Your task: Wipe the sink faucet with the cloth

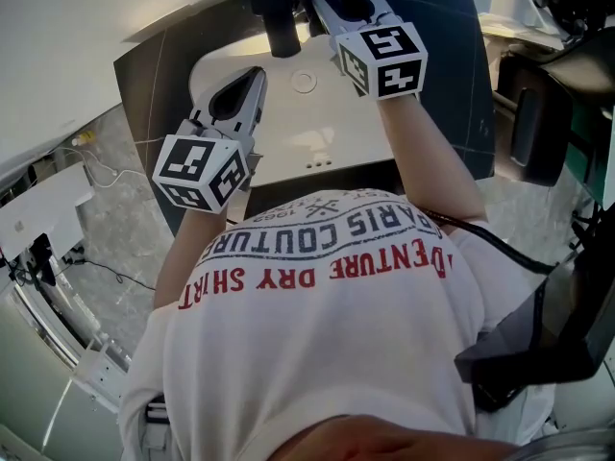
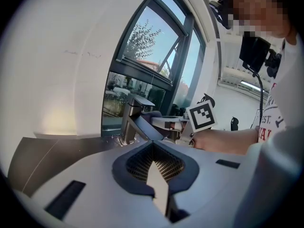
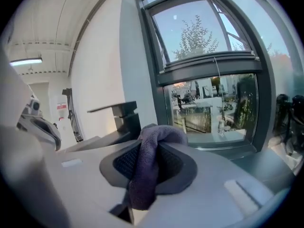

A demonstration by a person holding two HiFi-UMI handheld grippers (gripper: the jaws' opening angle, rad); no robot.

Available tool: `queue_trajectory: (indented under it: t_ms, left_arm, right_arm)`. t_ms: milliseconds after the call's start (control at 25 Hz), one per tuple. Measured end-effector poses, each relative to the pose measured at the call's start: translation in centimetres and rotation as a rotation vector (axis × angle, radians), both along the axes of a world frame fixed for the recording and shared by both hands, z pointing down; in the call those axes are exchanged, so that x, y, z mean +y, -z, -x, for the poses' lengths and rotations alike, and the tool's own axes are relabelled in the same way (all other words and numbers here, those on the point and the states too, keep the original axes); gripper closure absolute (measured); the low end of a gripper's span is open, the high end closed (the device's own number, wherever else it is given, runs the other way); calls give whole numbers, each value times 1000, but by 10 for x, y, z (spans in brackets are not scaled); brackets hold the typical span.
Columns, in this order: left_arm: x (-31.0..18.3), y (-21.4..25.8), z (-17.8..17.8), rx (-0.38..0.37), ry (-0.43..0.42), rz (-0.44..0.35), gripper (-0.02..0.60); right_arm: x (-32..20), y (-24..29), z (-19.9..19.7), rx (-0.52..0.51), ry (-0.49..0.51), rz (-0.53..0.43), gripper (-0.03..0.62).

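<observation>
The cloth (image 3: pixel 148 158) is bunched in the clamped jaws of the right gripper (image 1: pixel 334 10), just beside the faucet (image 1: pixel 281 17) on its right. The left gripper (image 1: pixel 240 94), jaws together on nothing, sits near the faucet's front left, over the sink (image 1: pixel 288 137). We advise pressing the cloth's fold onto the faucet body, stroking along its length, and keeping the grip firm.

The person's white T-shirt (image 1: pixel 327 353) carries print that appears upside down. A small "1969" stands by grey capitals "ARIS COUTURE", then red capitals "ENTURE DRY SHIRT". Each line's first letters are unclear.
</observation>
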State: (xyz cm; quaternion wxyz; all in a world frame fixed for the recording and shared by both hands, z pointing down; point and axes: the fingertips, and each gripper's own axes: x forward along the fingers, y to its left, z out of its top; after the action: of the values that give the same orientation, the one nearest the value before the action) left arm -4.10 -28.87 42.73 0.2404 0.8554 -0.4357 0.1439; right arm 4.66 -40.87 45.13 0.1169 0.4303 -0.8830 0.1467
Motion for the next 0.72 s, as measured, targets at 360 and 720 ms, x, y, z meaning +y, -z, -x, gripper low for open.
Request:
queue_trajectory:
  t_ms: [360, 720]
  left_arm:
    - [13, 12, -4, 9, 20, -28, 580]
    - [30, 13, -6, 20, 46, -38, 580]
  right_arm:
    - [34, 22, 27, -57, 104, -38, 525]
    - [74, 26, 25, -60, 155, -34, 525]
